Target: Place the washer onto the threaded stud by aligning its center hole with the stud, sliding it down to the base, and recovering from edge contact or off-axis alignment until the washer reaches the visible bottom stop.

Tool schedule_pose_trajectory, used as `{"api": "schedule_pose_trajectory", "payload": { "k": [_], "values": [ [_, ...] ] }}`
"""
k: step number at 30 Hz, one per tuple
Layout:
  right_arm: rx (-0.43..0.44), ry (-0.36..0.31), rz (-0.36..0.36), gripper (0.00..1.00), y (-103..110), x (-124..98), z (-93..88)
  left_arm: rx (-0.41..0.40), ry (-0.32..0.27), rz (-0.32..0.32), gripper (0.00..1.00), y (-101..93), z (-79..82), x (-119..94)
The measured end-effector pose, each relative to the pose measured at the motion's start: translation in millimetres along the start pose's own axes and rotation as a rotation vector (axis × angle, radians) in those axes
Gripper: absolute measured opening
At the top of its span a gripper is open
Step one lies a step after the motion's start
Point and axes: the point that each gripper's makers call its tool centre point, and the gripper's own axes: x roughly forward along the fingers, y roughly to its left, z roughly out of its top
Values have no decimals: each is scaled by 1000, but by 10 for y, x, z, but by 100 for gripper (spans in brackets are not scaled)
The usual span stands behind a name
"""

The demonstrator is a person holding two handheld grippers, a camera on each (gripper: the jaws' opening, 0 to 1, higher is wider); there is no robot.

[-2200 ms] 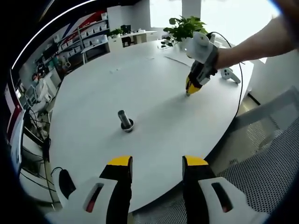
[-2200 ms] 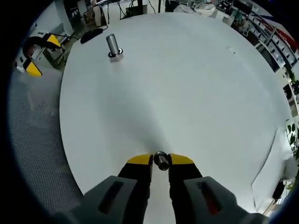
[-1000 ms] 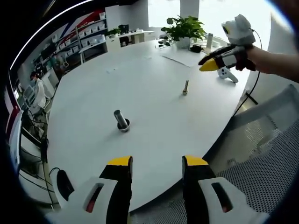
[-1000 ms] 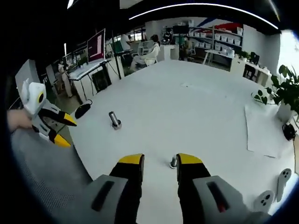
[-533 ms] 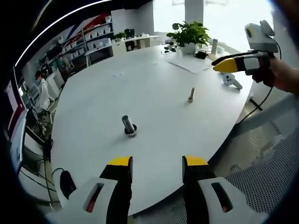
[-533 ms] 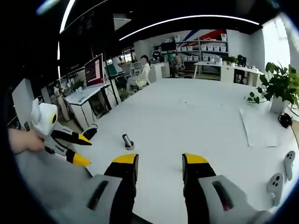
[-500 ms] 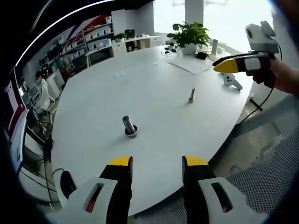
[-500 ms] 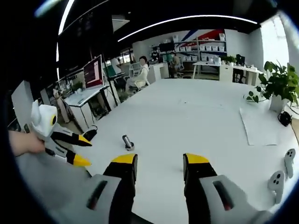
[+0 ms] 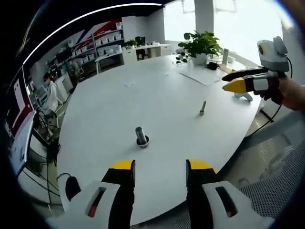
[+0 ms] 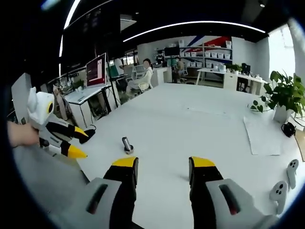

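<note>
Two grippers hover off the white table (image 9: 119,100), jaws apart and empty: left gripper (image 9: 159,167), right gripper (image 10: 162,164). The threaded stud (image 9: 202,108) stands upright (well apart from a metal cylinder (image 9: 141,136)).

left gripper (image 9: 159,167) jaws apart, holding nothing, right gripper (image 10: 164,165) jaws apart, holding nothing, both raised, each held in a hand (image 9: 291,93), yellow tips forward

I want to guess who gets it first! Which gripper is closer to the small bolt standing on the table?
Right. The right gripper hovers just beyond the small bolt, off the table's edge. The left gripper sits farther back, at the near edge.
</note>
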Motion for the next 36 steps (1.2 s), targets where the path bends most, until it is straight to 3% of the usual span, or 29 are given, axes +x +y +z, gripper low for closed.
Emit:
{"api": "schedule_pose_trajectory", "payload": {
  "k": [19, 36],
  "values": [
    [30, 24, -6, 46, -59, 0, -79, 14, 2, -27, 40, -86, 6, 17],
    [28, 45, -18, 46, -87, 8, -135, -4, -12, -18, 40, -44, 30, 3]
  ]
}}
